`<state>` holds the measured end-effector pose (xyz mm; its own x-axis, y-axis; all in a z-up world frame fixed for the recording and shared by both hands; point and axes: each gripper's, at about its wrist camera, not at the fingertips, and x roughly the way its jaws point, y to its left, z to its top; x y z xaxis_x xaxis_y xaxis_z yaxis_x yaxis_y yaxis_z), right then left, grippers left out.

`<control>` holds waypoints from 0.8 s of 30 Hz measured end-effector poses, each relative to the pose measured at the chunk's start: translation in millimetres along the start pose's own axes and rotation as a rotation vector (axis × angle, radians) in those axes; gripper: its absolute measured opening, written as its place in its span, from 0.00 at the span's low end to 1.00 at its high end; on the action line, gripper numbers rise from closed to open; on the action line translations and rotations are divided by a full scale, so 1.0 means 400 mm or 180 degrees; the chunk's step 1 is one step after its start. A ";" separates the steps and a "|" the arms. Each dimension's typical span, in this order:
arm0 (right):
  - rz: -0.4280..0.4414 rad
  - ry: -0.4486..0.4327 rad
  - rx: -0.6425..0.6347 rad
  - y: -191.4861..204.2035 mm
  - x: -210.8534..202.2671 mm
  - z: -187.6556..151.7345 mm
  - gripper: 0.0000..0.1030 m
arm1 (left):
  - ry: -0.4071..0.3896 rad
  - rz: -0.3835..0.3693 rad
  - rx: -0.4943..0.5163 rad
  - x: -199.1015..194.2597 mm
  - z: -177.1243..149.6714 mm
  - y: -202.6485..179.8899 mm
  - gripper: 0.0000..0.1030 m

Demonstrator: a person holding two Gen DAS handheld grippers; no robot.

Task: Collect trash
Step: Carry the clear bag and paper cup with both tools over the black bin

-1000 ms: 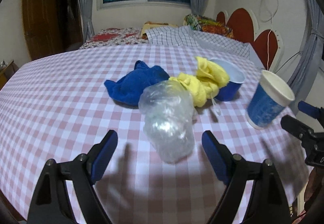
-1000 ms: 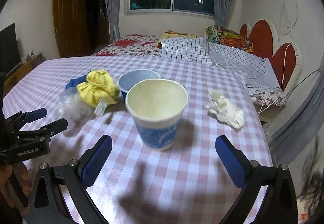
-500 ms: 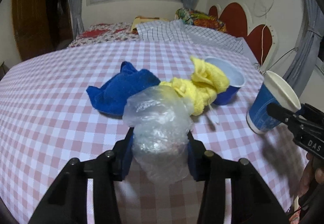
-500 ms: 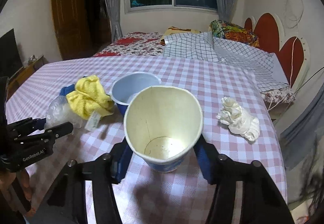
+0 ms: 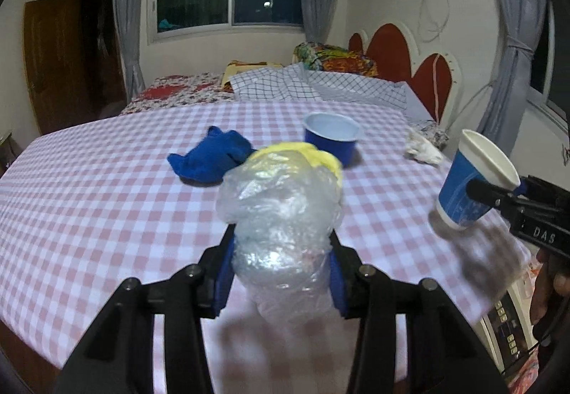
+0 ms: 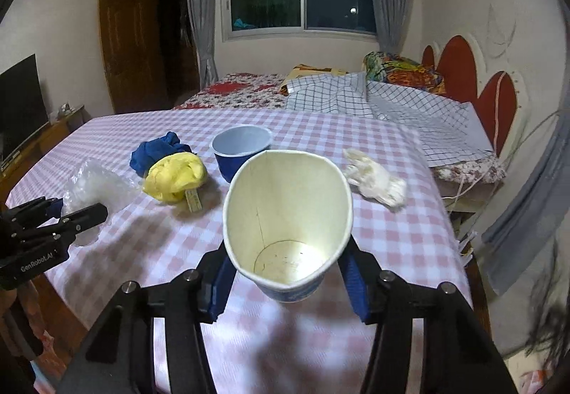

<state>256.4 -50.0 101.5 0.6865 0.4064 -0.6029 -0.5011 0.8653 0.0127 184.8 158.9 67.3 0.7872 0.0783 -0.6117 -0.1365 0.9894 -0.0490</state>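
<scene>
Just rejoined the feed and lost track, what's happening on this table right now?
Trash pickup is mid-way. The left claw is shut on a crumpled clear plastic bag, and the right claw is shut on an empty paper cup, squeezing it oval. Both look lifted off the checkered tablecloth. A crumpled white tissue, blue cup, yellow cloth and blue cloth lie on it.

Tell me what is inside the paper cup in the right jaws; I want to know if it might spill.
The paper cup looks empty: its pale inside shows only faint specks on the bottom. The near part of the bottom is hidden by the rim.
</scene>
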 end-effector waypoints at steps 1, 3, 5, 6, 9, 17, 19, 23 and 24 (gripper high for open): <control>-0.0019 -0.0019 0.0011 -0.008 -0.019 -0.010 0.54 | -0.0005 -0.0012 0.0022 -0.009 -0.010 -0.014 0.45; -0.0071 -0.0056 0.0022 -0.023 -0.057 -0.031 0.54 | -0.0032 -0.0047 0.0056 -0.022 -0.027 -0.047 0.45; -0.0116 -0.0081 0.0025 -0.040 -0.090 -0.048 0.54 | -0.0057 -0.0075 0.0095 -0.032 -0.038 -0.078 0.45; -0.0127 -0.0090 0.0031 -0.045 -0.102 -0.057 0.54 | -0.0062 -0.0092 0.0104 -0.035 -0.043 -0.089 0.45; -0.0179 -0.0106 0.0034 -0.061 -0.142 -0.084 0.54 | -0.0074 -0.0174 0.0136 -0.048 -0.062 -0.129 0.45; -0.0316 -0.0172 0.0059 -0.088 -0.243 -0.158 0.54 | -0.0097 -0.0371 0.0357 -0.084 -0.103 -0.247 0.45; -0.0382 -0.0190 0.0066 -0.097 -0.268 -0.174 0.54 | -0.0096 -0.0424 0.0395 -0.091 -0.110 -0.272 0.45; -0.0486 -0.0227 0.0156 -0.135 -0.320 -0.210 0.54 | -0.0079 -0.0539 0.0454 -0.095 -0.128 -0.321 0.45; -0.0515 -0.0236 0.0185 -0.147 -0.332 -0.218 0.54 | -0.0075 -0.0567 0.0471 -0.098 -0.131 -0.334 0.45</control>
<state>148.8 -180.7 111.3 0.7938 0.2792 -0.5403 -0.3512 0.9358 -0.0324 140.7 17.1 56.2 0.8050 -0.0982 -0.5852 0.0943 0.9948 -0.0372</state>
